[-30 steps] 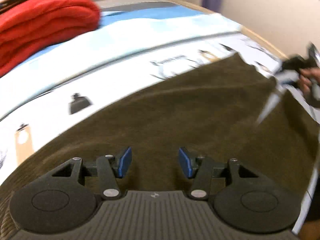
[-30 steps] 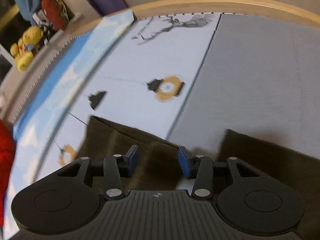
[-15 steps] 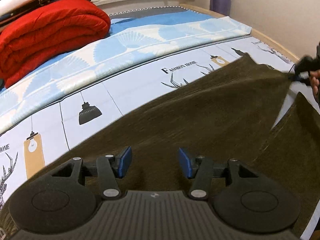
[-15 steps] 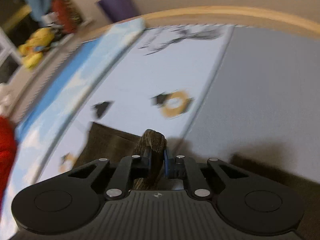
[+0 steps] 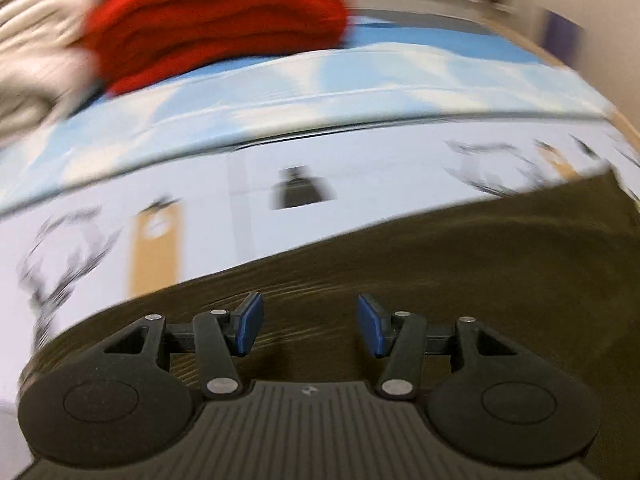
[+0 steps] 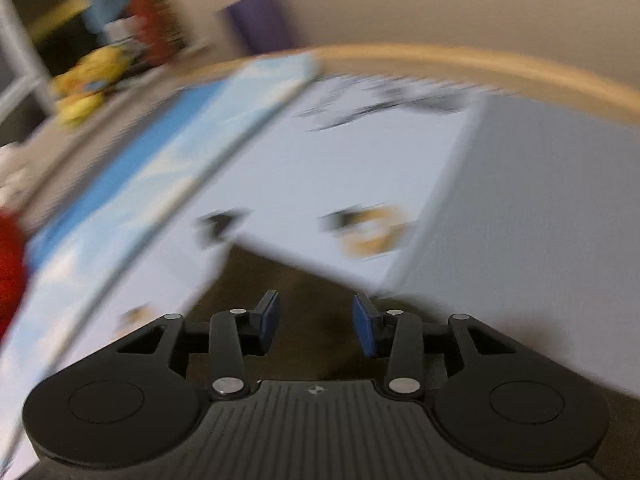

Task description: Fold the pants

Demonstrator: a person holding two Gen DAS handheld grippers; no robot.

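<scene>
Dark olive-brown corduroy pants (image 5: 460,264) lie spread on the printed bed sheet (image 5: 360,168), filling the lower right of the blurred left wrist view. Over the cloth hovers my left gripper (image 5: 310,330), open, with nothing between its blue pads. In the blurred right wrist view a corner of the same pants (image 6: 288,280) lies flat on the sheet (image 6: 320,184) under my right gripper (image 6: 314,326). Its jaws are opening and the pads press on nothing.
A folded red blanket (image 5: 216,16) and a pale bundle (image 5: 32,60) sit at the back of the bed. A wooden bed edge (image 6: 480,60) curves along the wall, with a purple object (image 6: 260,20) and yellow plush toys (image 6: 88,84) beyond it.
The right gripper had pinched a fold of the pants half a second ago and has now let it go, spread its jaws and lifted. The left wrist view has swung left along the pants.
</scene>
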